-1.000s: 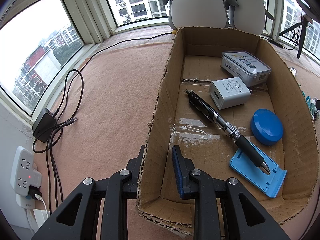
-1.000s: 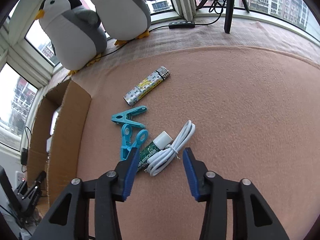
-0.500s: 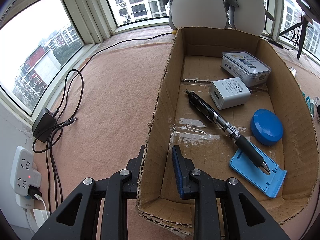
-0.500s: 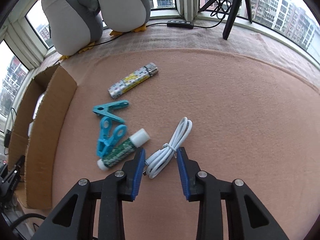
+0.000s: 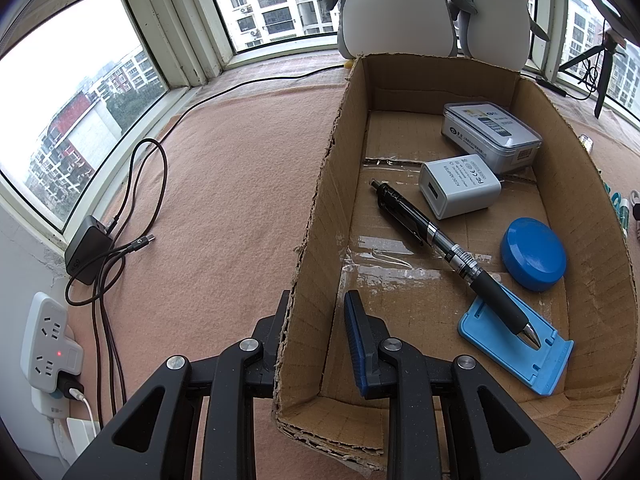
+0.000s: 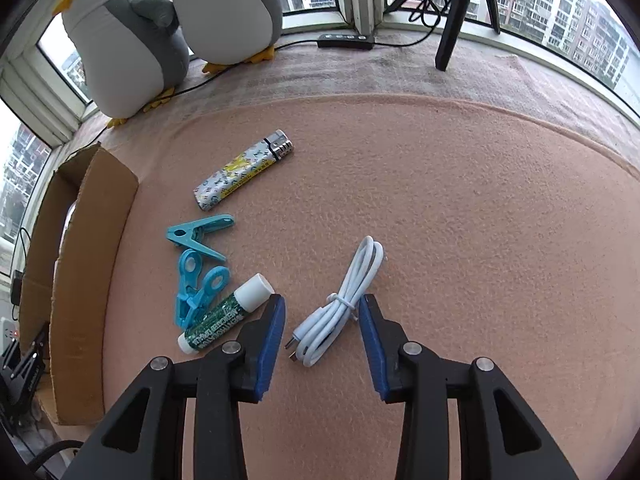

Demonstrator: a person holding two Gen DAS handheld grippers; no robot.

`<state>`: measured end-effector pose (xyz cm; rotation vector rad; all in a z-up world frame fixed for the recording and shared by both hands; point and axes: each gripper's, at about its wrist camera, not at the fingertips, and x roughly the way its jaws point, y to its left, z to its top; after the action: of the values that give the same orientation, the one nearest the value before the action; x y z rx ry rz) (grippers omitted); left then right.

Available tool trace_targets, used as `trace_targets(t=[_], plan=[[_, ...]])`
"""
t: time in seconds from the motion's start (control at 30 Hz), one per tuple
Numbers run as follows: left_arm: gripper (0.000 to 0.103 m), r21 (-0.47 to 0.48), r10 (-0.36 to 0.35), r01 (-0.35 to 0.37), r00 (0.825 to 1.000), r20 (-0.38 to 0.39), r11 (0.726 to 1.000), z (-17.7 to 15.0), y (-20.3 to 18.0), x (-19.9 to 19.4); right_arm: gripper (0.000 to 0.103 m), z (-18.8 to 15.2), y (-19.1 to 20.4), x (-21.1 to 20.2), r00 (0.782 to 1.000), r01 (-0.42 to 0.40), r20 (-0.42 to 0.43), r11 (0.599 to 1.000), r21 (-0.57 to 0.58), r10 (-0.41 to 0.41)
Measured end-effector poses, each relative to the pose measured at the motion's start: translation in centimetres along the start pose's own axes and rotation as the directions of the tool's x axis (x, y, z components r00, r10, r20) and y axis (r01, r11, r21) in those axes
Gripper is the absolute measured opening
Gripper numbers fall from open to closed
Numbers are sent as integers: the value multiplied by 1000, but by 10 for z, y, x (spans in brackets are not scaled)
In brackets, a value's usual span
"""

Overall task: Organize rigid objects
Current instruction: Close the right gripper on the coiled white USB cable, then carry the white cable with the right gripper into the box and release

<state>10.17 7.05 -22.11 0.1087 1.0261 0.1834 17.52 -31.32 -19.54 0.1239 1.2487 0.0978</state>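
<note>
My left gripper point(image 5: 320, 336) straddles the left wall of the cardboard box point(image 5: 316, 216), one finger inside, one outside, with a gap between inner pad and wall. The box holds a black pen point(image 5: 440, 244), white charger point(image 5: 460, 184), blue lid point(image 5: 534, 254), blue phone stand point(image 5: 516, 340) and a clear case point(image 5: 492, 130). My right gripper point(image 6: 322, 330) is open, its fingers on either side of a coiled white cable point(image 6: 340, 304) on the pink mat. To its left lie a green glue stick point(image 6: 226, 314), two blue clips point(image 6: 198, 258) and a lighter point(image 6: 244, 174).
Two plush penguins point(image 6: 168, 24) stand at the window sill. A tripod point(image 6: 456, 4) and black cables stand at the back right. A power strip point(image 5: 48, 340), a black adapter point(image 5: 86, 250) and cords lie left of the box. The box wall point(image 6: 80, 280) is at far left.
My right gripper has shifted right from over the glue stick to the white cable, narrowing partway. The left gripper has not moved.
</note>
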Motion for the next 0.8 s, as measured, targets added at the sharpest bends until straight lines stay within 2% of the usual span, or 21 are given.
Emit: trace_targets(t=[0.2,0.4,0.63,0.8], plan=[[25,0,0,0,1000,0,1000,0,0,0,29,-2,4,4,999,43,-4,998,-40,-43],[25,0,0,0,1000,0,1000,0,0,0,25,-8,1,2,999,32,3,999,-44,-32],[25,2,2,-2,1000,1,1000,0,-1,0,24,-19,0,-14,999,-25,36,1000,-9,25],[25,2,2,-2,1000,1,1000,-1,0,0,24,-22,14,-34,994,-74,77,997,-23,75]])
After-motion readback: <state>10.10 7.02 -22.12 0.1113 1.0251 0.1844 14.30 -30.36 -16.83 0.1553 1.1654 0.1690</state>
